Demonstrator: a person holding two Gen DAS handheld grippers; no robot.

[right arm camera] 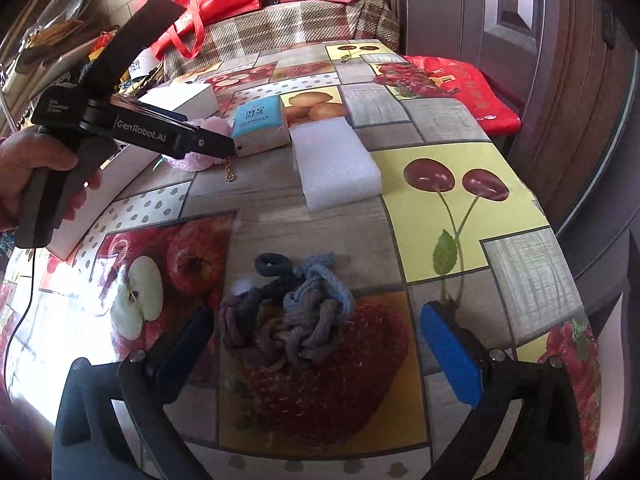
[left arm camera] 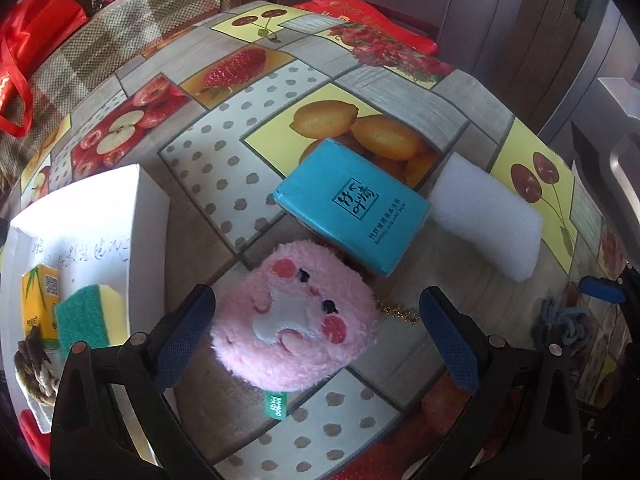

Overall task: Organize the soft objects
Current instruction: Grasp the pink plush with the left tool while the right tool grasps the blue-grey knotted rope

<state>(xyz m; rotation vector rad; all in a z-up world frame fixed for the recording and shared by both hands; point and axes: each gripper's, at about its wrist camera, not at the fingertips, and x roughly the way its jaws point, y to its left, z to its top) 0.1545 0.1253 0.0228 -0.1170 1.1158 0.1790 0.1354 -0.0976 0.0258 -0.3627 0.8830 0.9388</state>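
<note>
A pink plush face toy [left arm camera: 294, 318] with a gold chain lies on the fruit-print tablecloth between the spread fingers of my left gripper [left arm camera: 316, 340], which is open and touches it only near the left pad. Behind it lie a blue tissue pack [left arm camera: 352, 204] and a white foam block [left arm camera: 486, 210]. In the right wrist view a tangle of grey-blue knotted cord [right arm camera: 290, 316] sits between the wide-apart fingers of my right gripper [right arm camera: 316, 356], open. The same view shows the left gripper body [right arm camera: 132, 130] held by a hand, over the plush toy [right arm camera: 192, 160].
A white box [left arm camera: 148, 216] at the left holds a green-yellow sponge [left arm camera: 90, 316], a yellow carton [left arm camera: 40, 300] and a brown rope knot [left arm camera: 36, 368]. Red bags and a checked sofa stand behind the table. The table edge [right arm camera: 560, 248] drops off at the right.
</note>
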